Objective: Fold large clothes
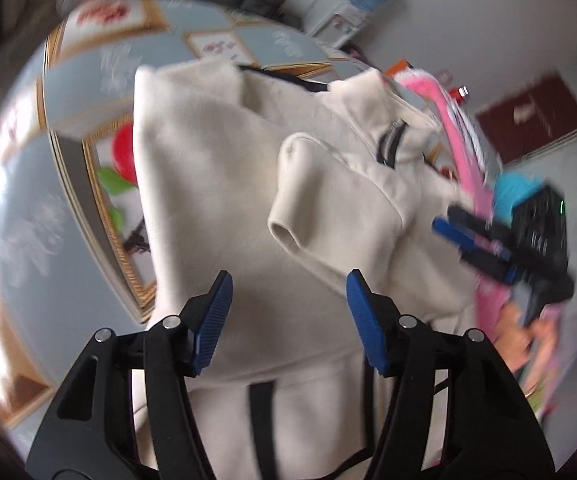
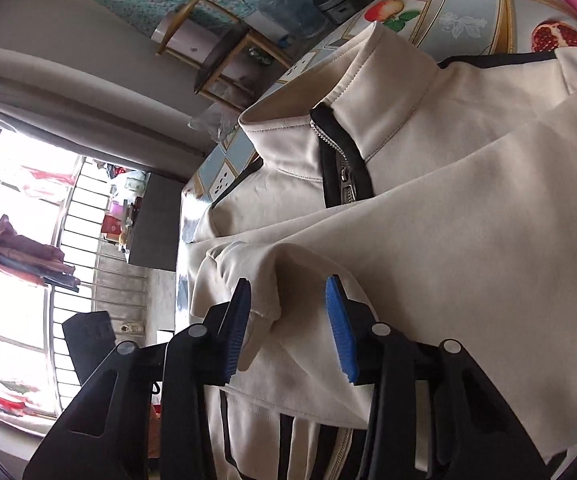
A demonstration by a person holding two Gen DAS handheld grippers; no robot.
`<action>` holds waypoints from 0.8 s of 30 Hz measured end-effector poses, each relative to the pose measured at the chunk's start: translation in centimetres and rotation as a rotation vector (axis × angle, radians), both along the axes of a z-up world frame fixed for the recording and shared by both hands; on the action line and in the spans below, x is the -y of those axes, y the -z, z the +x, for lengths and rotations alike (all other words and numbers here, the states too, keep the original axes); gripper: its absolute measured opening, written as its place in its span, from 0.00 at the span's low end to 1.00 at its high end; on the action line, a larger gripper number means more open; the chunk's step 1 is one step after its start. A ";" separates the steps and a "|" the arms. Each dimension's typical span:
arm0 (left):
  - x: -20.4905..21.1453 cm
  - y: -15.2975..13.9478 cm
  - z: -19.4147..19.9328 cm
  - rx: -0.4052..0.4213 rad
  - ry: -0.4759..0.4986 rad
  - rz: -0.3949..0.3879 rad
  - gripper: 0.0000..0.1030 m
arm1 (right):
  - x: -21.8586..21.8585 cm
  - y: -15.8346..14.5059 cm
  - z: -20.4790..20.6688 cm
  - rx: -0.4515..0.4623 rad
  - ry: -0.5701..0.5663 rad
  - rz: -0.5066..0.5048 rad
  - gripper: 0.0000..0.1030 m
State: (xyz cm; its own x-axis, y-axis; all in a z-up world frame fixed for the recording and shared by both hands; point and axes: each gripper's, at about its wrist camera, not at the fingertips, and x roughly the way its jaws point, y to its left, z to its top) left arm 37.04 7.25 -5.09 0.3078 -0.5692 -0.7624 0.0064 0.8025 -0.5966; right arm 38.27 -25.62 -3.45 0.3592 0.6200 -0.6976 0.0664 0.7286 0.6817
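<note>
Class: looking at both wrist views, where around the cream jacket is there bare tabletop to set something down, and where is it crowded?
Bare fruit-patterned blue tablecloth lies beside the cream zip-up jacket's body in the left wrist view, and beyond its collar in the right wrist view. The opposite edge is crowded: a pink object and the right gripper.

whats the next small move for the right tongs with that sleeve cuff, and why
Probably close the right tongs on the cuff. The cuff's edge lies between the blue pads, which stand apart and do not yet press on it. The sleeve lies across the jacket, so a grip here would likely let it be laid flatter. The left tongs hang open above the body, holding nothing.
</note>
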 end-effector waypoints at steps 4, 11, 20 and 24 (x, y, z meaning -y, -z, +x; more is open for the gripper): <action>0.0 1.1 1.8 -0.046 -0.099 -0.044 0.54 | -0.2 -0.1 -0.8 0.013 -0.038 -0.026 0.38; 2.7 0.6 3.7 -0.028 -0.093 0.075 0.12 | 1.8 -1.6 -4.4 0.072 -0.081 -0.116 0.38; 5.7 -8.4 0.7 0.321 0.273 0.468 0.04 | 6.9 -3.4 -8.1 0.144 -0.041 -0.267 0.38; 2.3 -6.6 2.1 0.232 0.284 0.532 0.05 | 7.9 -3.4 -9.0 0.154 -0.039 -0.337 0.38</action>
State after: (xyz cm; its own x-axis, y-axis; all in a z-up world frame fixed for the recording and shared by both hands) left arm 39.12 4.96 1.55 0.3916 -0.2150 -0.8947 0.3430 0.9363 -0.0748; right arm 29.28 -33.51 -0.01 0.4567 0.3803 -0.8042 -0.0502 0.9136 0.4035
